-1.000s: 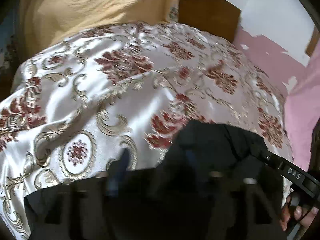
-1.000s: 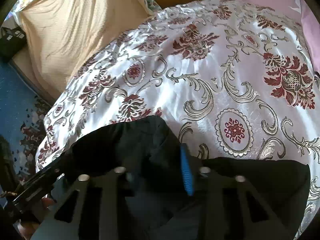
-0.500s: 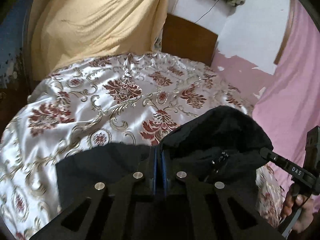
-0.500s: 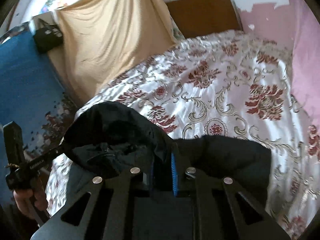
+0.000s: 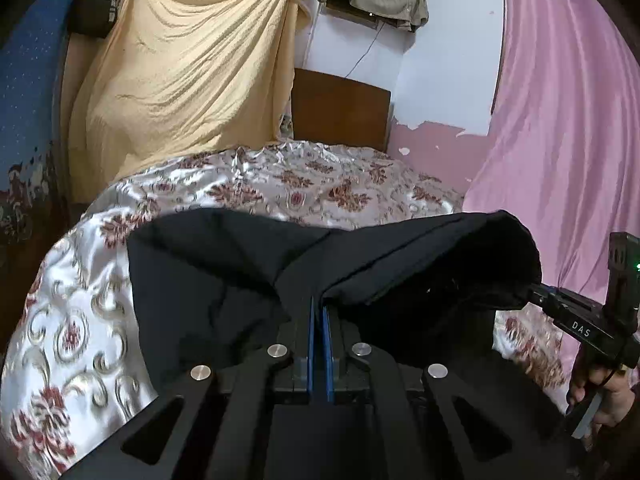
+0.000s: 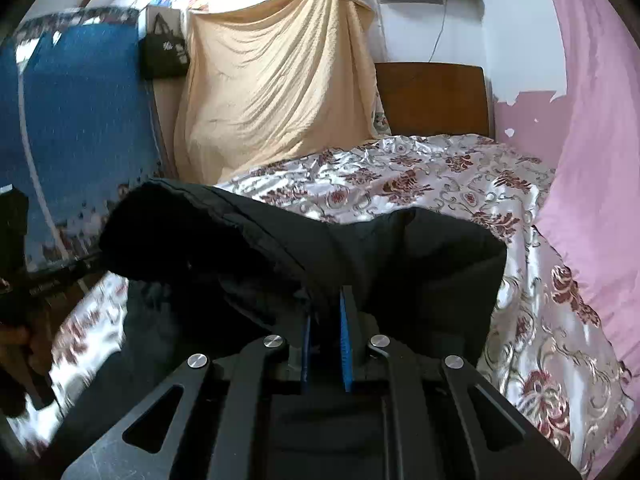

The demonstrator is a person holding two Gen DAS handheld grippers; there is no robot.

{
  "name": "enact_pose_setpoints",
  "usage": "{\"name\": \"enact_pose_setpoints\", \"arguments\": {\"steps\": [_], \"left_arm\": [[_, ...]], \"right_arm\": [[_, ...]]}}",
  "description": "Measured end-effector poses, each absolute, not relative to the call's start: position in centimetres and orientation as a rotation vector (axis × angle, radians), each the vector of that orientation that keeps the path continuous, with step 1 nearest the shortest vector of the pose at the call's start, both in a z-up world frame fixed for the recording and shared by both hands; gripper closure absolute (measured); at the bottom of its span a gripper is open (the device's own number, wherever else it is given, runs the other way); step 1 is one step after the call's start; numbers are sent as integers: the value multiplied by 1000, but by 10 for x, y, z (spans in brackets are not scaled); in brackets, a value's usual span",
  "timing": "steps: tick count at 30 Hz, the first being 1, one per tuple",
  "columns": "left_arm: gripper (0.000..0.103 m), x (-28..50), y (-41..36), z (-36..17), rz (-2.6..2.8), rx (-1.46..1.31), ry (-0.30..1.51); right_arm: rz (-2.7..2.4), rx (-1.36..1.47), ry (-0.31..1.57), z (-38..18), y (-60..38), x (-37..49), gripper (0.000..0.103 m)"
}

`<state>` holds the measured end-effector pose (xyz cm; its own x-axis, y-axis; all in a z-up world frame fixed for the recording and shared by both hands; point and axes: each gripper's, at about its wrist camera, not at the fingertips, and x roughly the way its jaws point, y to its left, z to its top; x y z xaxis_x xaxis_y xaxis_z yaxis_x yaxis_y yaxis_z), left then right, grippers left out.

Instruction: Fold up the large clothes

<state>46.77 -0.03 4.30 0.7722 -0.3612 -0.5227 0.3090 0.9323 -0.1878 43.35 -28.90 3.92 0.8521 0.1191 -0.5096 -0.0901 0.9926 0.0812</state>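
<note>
1. My left gripper (image 5: 319, 312) has its blue pads pinched together on a fold of the black garment (image 5: 224, 276).
2. The garment spans across to my right gripper (image 5: 538, 299), which grips its far end.
3. My right hand (image 5: 600, 390) holds that tool at the frame's right edge.
4. Below lies the floral satin bedspread (image 5: 80, 332); beyond hang a yellow cloth (image 5: 192, 80) and pink curtain (image 5: 568, 128).

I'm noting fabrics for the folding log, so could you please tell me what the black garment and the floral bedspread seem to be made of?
Black garment: looks like a matte, thick woven or padded fabric, since it shows no shine and falls in soft, bulky folds; the exact fibre is unclear.
Floral bedspread: apparently satin or brocade, given its glossy silver sheen, bright highlights on the wrinkles and what looks like a woven red and gold pattern.
</note>
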Motion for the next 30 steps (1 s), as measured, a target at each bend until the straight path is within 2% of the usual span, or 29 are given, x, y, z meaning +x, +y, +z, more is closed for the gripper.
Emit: {"name": "enact_pose_setpoints", "arguments": {"steps": [12,17,23,30], "left_arm": [[99,495,-7,-41,-308,-67,729],[99,508,-12,-60,-313,-55,764],[99,512,-13,-57,-321,-12,752],[99,512,-14,-53,-338,35,743]], "right_arm": [[53,42,657,-36,-294,464,93],[36,77,701,-65,-300,483,93],[93,109,647,-56,-301,472,92],[123,148,613,-16,-309,453,90]]}}
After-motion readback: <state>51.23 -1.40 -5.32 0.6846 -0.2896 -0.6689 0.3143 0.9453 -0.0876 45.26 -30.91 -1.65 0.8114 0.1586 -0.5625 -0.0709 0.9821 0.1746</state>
